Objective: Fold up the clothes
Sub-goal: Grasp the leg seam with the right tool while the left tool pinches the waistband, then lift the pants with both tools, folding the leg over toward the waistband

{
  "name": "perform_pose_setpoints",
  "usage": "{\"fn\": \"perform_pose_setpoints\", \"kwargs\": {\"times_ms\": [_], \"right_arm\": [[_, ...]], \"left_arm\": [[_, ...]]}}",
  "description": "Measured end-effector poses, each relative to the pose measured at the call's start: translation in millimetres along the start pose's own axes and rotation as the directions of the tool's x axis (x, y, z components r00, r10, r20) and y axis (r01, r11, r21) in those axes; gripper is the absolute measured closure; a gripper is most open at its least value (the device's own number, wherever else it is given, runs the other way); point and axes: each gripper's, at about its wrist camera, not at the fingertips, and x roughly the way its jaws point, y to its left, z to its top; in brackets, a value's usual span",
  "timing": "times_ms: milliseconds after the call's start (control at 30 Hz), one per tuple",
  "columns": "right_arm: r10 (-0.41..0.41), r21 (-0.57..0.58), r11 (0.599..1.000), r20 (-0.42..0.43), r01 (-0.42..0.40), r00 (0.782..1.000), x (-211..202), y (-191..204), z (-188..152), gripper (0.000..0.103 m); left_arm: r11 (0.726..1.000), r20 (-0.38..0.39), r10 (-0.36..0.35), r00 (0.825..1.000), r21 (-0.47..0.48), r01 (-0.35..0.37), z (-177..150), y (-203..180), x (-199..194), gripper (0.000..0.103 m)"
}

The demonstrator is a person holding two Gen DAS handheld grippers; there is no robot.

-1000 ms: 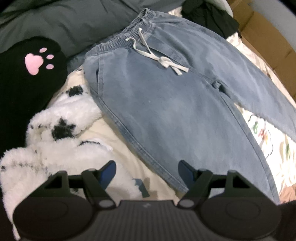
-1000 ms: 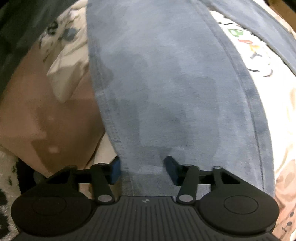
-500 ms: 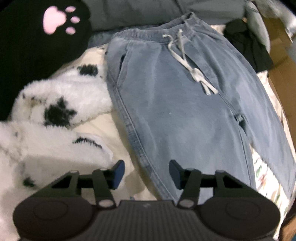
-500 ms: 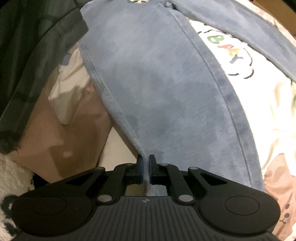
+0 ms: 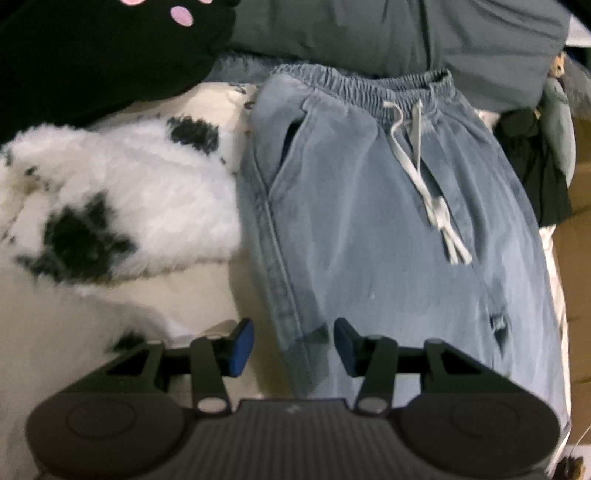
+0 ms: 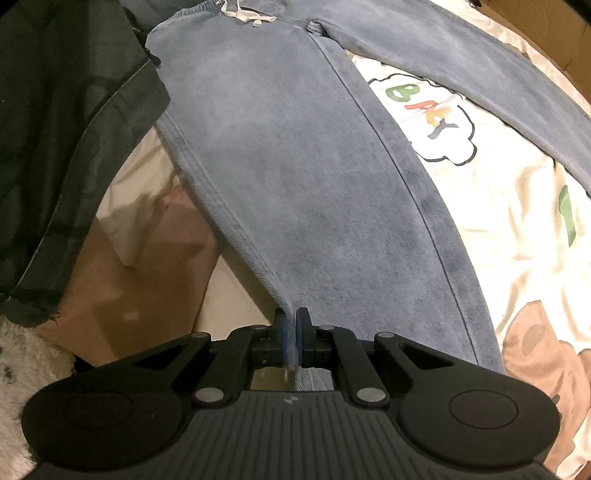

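The left gripper (image 5: 293,345) is spread wide, the jeans' (image 5: 373,221) left side seam lying between its fingers, untouched. The jeans stretch flat across the bedsheet (image 6: 491,199), waistband far. The right gripper (image 6: 290,338) is pinched onto their leg seam.

Left of the jeans (image 5: 388,221), a fluffy white black-spotted blanket (image 5: 122,199) crowds their side seam, leaving only a narrow strip of bare bed sheet (image 5: 207,295) nearer. Far off, a grey pillow (image 5: 388,33) butts against the waistband. A dark garment (image 6: 66,147) overlaps the jeans' left edge. Between the legs, printed sheet (image 6: 480,192) lies open.
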Motion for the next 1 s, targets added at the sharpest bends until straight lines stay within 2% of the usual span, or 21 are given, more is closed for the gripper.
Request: {"fn": "perform_pose_setpoints", "kwargs": {"times_ms": [67, 100, 133, 233, 533, 700, 833, 933, 1000], "right_arm": [[-0.002, -0.004, 1.0, -0.002, 0.002, 1.0, -1, 0, 1, 0.1], [-0.004, -0.005, 1.0, -0.004, 0.003, 1.0, -1, 0, 1, 0.101], [-0.005, -0.007, 1.0, -0.005, 0.005, 1.0, -2, 0, 1, 0.101], [-0.008, -0.013, 1.0, -0.008, 0.008, 1.0, -3, 0, 2, 0.101], [-0.051, -0.024, 0.998, 0.022, 0.052, 0.998, -31, -4, 8, 0.102], [-0.096, -0.011, 0.995, 0.079, 0.098, 0.992, -57, -10, 15, 0.102], [-0.115, 0.008, 0.993, 0.115, 0.114, 0.987, -71, -18, 21, 0.102], [-0.13, 0.012, 0.992, 0.122, 0.129, 0.984, -73, -24, 25, 0.102], [-0.131, 0.046, 0.991, 0.124, 0.126, 0.984, -76, -29, 27, 0.102]], "left_arm": [[1.0, 0.004, -0.008, 1.0, -0.013, 0.008, 4, 1, 5, 0.053], [1.0, 0.005, -0.012, 1.0, -0.025, 0.013, 6, 2, 7, 0.057], [0.999, 0.007, -0.022, 1.0, -0.046, 0.022, 8, 5, 8, 0.068], [0.991, 0.022, -0.065, 0.998, -0.112, 0.067, 13, 11, 5, 0.086], [0.991, 0.044, -0.124, 0.991, -0.036, 0.125, 24, -16, -32, 0.087], [0.994, 0.036, -0.106, 0.994, 0.03, 0.105, 31, -39, -48, 0.087], [0.988, 0.059, -0.142, 0.988, 0.076, 0.137, 34, -54, -52, 0.087], [0.985, 0.066, -0.164, 0.984, 0.061, 0.16, 33, -56, -55, 0.087], [0.981, 0.062, -0.166, 0.984, 0.107, 0.159, 37, -64, -57, 0.087]]}}
